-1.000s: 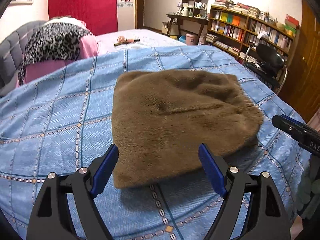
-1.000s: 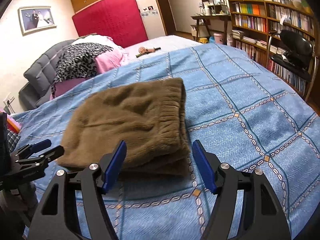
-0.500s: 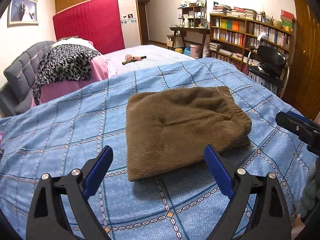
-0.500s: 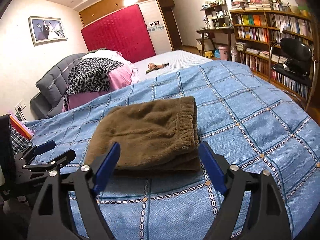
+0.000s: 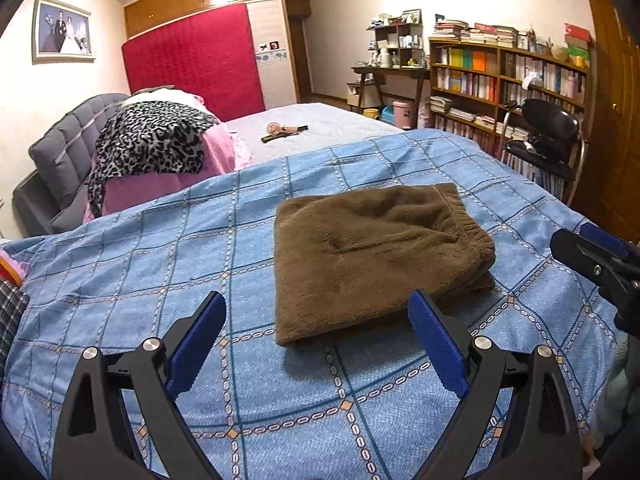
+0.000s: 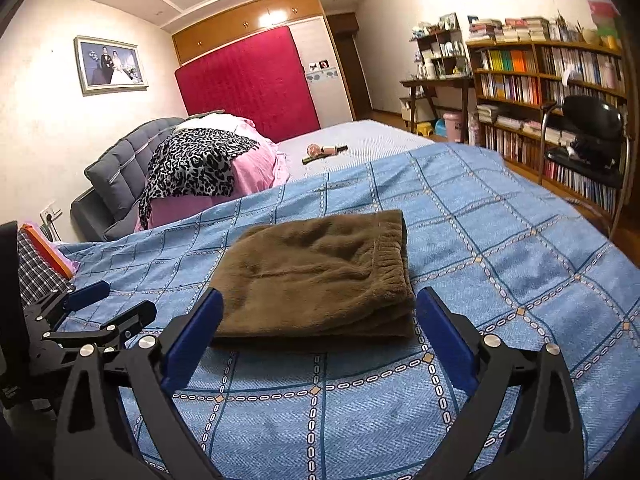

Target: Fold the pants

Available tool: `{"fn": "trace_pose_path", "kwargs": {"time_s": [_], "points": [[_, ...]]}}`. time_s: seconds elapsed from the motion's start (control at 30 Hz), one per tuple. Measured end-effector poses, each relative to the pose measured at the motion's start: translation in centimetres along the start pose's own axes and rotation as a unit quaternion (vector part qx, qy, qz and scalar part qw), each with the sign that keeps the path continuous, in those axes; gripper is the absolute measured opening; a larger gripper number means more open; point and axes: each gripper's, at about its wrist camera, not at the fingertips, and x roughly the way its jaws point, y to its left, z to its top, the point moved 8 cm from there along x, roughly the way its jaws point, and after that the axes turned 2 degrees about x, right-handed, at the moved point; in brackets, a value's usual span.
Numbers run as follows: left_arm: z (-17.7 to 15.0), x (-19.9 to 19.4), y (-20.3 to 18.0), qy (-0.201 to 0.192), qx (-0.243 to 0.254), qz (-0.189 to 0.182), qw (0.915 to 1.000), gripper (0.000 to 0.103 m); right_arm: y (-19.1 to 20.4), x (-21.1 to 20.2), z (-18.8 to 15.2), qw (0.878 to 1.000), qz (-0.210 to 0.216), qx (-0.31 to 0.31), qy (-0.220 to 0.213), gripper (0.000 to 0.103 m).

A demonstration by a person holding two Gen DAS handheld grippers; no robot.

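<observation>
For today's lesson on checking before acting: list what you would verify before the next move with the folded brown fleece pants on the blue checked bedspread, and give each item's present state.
1. Brown fleece pants folded into one compact stack: ok.
2. Elastic waistband lying flat on the stack's right side: ok.
3. Left gripper open and off the cloth: ok.
4. Right gripper open, holding nothing: ok.
5. Lower layers lined up with the top one: cannot tell; an edge peeks out at the near right corner.
6. Blue checked bedspread lying smooth around the stack: ok.
</observation>
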Motion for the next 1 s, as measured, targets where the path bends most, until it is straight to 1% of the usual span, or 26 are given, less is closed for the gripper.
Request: {"fn": "trace_pose_path", "kwargs": {"time_s": [0.13, 0.33, 0.7, 0.9, 0.97, 1.0], "points": [[-0.2, -0.8, 0.2, 0.002, -0.002, 0.018, 0.9998, 0.092, 0.6, -0.2, 0.0, 1.0, -0.005, -0.007, -0.001, 0.1], [-0.5, -1.8, 0.5, -0.009, -0.012, 0.022, 0.9997, 0.092, 1.4, -0.6, -0.5, 0.999, -0.032, -0.035, -0.001, 0.1], [-1.0, -3.1, 0.9, -0.018, -0.024, 0.028, 0.9992, 0.092, 3.4, -1.2, -0.8, 0.997, -0.044, -0.066, -0.015, 0.1], [-0.9, -3.6, 0.9, -0.024, -0.029, 0.009, 0.9993, 0.092, 3.9, -1.3, -0.7, 0.996, -0.048, -0.078, -0.02, 0.1], [-1.0, -3.6, 0.8, -0.022, -0.031, 0.009, 0.9993, 0.096, 4.1, -1.2, -0.8, 0.995, -0.049, -0.083, -0.019, 0.1], [-1.0, -3.7, 0.8, -0.022, -0.03, 0.014, 0.9992, 0.097, 4.1, -1.1, -0.9, 0.995, -0.049, -0.083, -0.018, 0.1]]}}
